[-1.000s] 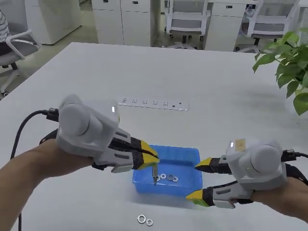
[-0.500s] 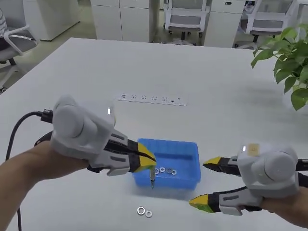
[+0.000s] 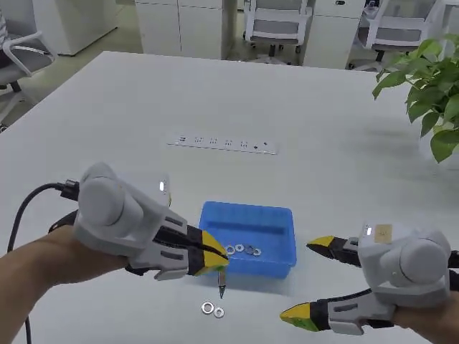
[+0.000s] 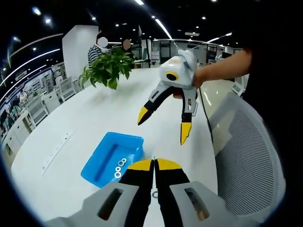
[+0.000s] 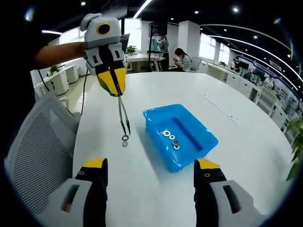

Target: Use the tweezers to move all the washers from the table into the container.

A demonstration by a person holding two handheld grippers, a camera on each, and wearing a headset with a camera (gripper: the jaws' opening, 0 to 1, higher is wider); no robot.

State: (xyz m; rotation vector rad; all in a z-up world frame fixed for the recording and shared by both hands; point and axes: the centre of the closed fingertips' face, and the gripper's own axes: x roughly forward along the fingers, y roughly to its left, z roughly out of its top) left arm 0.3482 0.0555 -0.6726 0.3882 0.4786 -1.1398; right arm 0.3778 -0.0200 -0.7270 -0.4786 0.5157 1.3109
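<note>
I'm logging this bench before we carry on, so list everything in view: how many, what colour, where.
table: one, white, under everything.
container: one, blue, middle of the table.
washers in the container: about four, silver, in a row.
washers on the table: two, silver, in front of the container.
tweezers: one, dark, tips near the table washers.
power strip: one, white, beyond the container.
plant: one, green, far right.
office chairs: several, grey-white, behind the table.
left gripper: grey, yellow-tipped jaws shut on the tweezers.
right gripper: grey, yellow-tipped jaws open, empty.
</note>
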